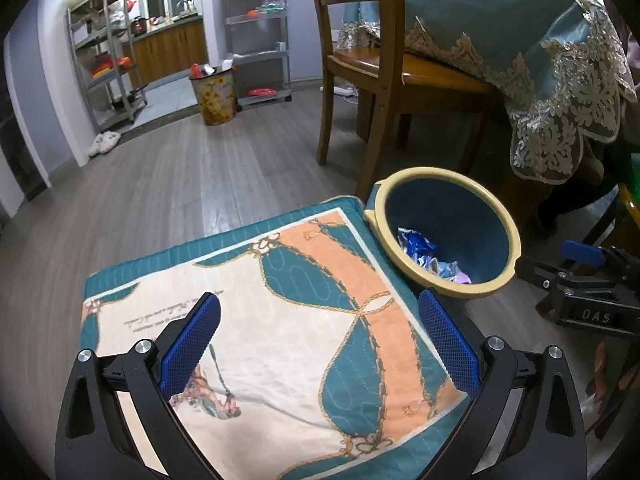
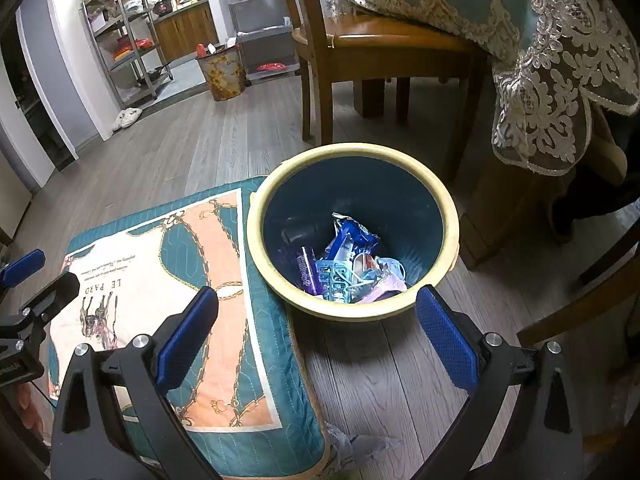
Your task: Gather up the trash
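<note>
A dark blue bin with a cream rim (image 2: 256,240) stands on the wood floor, holding several wrappers (image 2: 348,264); it also shows in the left wrist view (image 1: 508,216). My right gripper (image 2: 316,312) is open and empty, just in front of the bin's near rim. My left gripper (image 1: 320,320) is open and empty above a teal and peach cushion (image 1: 280,320). The right gripper shows at the right edge of the left wrist view (image 1: 580,280). A crumpled clear wrapper (image 2: 360,448) lies on the floor beside the cushion's near corner.
A wooden chair (image 1: 376,80) and a table with a teal lace-edged cloth (image 1: 540,60) stand behind the bin. A flowered waste bin (image 1: 214,96) and metal shelves (image 1: 104,60) stand far back. The cushion (image 2: 160,280) touches the bin's left side.
</note>
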